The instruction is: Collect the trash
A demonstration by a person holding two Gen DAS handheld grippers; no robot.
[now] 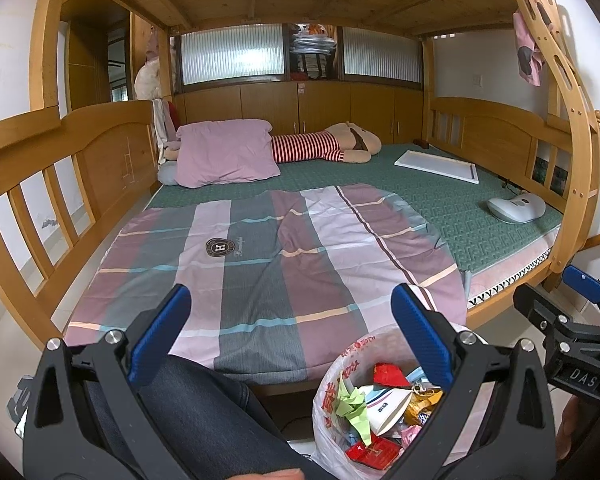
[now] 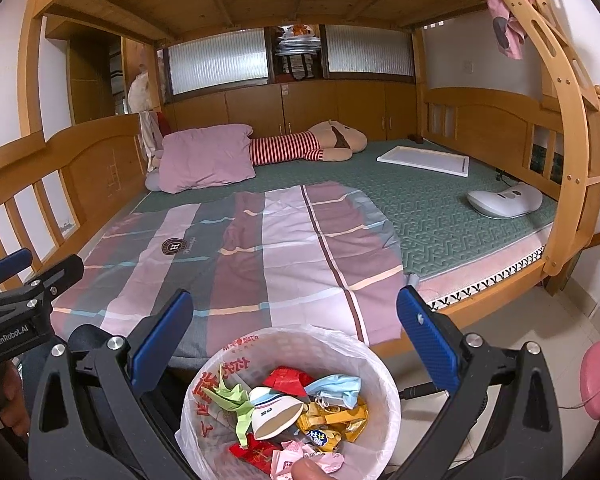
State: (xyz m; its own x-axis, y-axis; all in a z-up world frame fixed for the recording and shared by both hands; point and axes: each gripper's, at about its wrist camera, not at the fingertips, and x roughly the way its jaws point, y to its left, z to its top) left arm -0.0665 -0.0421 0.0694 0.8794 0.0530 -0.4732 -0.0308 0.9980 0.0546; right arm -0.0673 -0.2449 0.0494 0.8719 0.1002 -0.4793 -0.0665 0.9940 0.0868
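Both the left gripper [image 1: 290, 334] and right gripper [image 2: 296, 338] hovered with jaws wide apart above the white plastic-lined trash basket [image 2: 384, 364], seemingly beside the striped quilt's [image 2: 260, 248] near edge.

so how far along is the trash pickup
Done: the lined trash bin already holds wrappers, a paper cup and a face mask. In hand: nothing, left gripper and right gripper both open. Left: no loose litter visible on the bed.
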